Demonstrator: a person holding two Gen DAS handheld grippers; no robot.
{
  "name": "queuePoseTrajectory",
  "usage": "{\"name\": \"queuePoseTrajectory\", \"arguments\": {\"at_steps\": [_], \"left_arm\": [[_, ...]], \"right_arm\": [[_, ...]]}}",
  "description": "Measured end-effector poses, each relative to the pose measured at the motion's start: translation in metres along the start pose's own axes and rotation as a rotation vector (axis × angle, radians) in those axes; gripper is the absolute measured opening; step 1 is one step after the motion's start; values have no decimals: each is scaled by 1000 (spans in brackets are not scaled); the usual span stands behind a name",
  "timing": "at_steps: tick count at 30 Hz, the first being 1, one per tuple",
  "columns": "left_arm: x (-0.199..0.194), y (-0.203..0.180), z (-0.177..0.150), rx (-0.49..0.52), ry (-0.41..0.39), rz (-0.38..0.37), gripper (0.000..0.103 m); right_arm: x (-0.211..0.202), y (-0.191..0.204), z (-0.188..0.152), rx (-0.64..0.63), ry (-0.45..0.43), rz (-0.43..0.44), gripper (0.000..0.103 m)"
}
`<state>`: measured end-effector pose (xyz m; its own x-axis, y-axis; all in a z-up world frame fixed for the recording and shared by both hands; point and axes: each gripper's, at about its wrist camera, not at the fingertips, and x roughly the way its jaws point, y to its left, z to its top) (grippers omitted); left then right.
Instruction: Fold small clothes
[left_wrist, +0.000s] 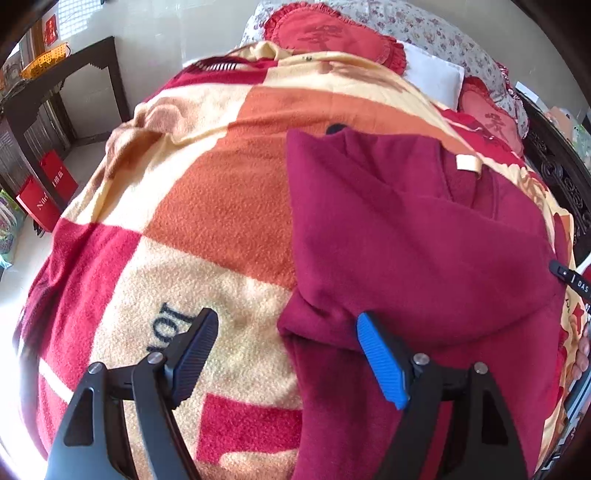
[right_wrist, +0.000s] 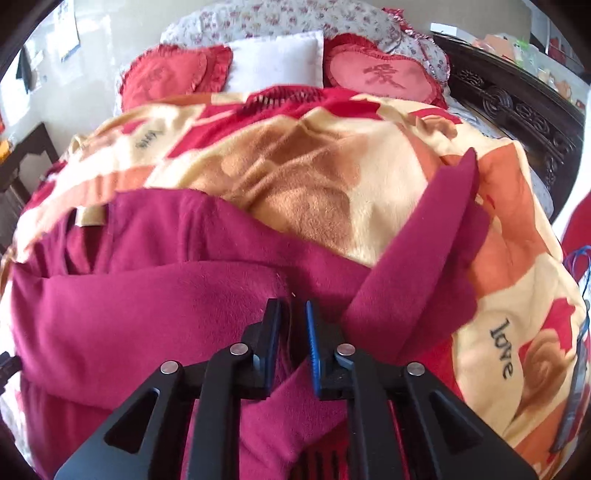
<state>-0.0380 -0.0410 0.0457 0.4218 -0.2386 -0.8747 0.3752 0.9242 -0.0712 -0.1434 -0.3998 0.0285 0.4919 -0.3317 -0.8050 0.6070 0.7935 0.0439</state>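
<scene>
A maroon fleece top (left_wrist: 424, 258) lies on the checked blanket (left_wrist: 207, 192), its left sleeve folded in across the body and a beige neck label (left_wrist: 468, 163) showing. My left gripper (left_wrist: 284, 354) is open over the garment's lower left edge; its blue-padded finger lies on the cloth, the black one over the blanket. In the right wrist view the same top (right_wrist: 155, 302) fills the foreground. My right gripper (right_wrist: 291, 332) is shut on a fold of the maroon cloth, and a sleeve (right_wrist: 432, 251) stretches up to the right from it.
Two red heart cushions (right_wrist: 380, 74) and a white pillow (right_wrist: 277, 62) sit at the bed's head. A dark carved bed frame (right_wrist: 517, 110) runs along the right. A dark side table (left_wrist: 55, 96) and red bags (left_wrist: 44, 192) stand left of the bed.
</scene>
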Motion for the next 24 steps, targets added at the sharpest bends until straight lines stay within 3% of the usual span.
{"name": "queuePoseTrajectory", "arguments": {"at_steps": [1, 3, 5, 8, 16, 20, 24], "left_arm": [[-4, -2, 0, 2, -14, -2, 82], [-11, -8, 3, 3, -42, -12, 82], [-13, -15, 5, 3, -57, -23, 82], [-11, -33, 7, 3, -28, -49, 82], [-18, -79, 9, 39, -66, -119, 82], [-15, -94, 9, 19, -43, -145, 82], [-9, -108, 5, 34, -24, -120, 82]], "right_arm": [[-8, -1, -3, 9, -16, 0, 2], [-22, 2, -10, 4, -44, 16, 7], [-21, 11, -21, -27, -26, 31, 20], [-1, 18, -35, -63, 45, 2, 20], [-39, 6, -61, 45, -33, 131, 23], [-49, 11, -72, 38, -73, 126, 23], [-44, 4, -74, 38, -49, 139, 23]]}}
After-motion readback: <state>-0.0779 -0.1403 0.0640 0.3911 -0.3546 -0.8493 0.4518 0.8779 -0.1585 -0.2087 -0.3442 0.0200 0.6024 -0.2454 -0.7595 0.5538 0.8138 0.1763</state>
